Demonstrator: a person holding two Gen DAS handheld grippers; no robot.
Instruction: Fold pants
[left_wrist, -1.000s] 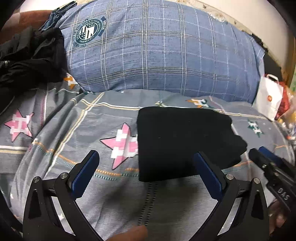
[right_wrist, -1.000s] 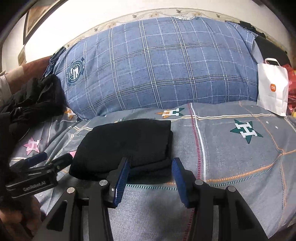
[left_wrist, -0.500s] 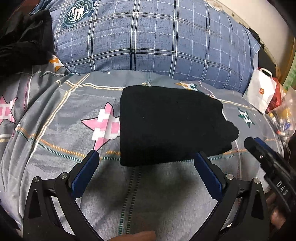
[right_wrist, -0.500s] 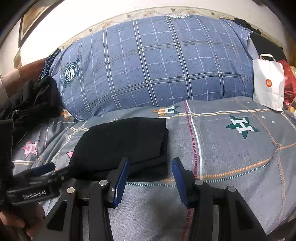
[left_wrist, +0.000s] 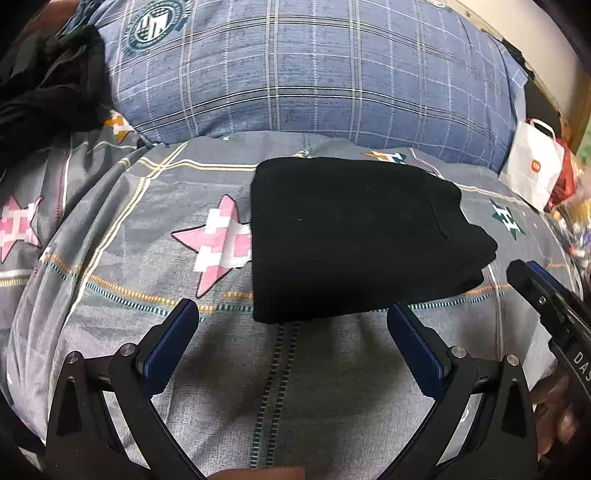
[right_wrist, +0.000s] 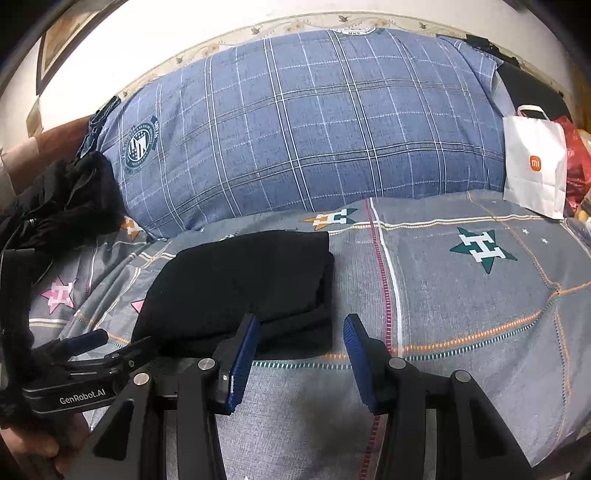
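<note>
I see the pants (left_wrist: 351, 236) as matt black cloth, dense and light-absorbing, with a few pale lint specks. The bedsheet (left_wrist: 332, 387) beneath them reads as soft woven cloth, grey, with a fine visible weave and printed stitch lines. The pillow (right_wrist: 314, 122) is cloth with a mottled, denim-like blue finish and thin pale check lines. My left gripper (left_wrist: 291, 339) has matt black rigid frames, small bright metal fasteners and blue ribbed pads (left_wrist: 417, 350). My right gripper (right_wrist: 299, 343) matches in finish. The bag (right_wrist: 535, 166) looks like smooth white paper.
</note>
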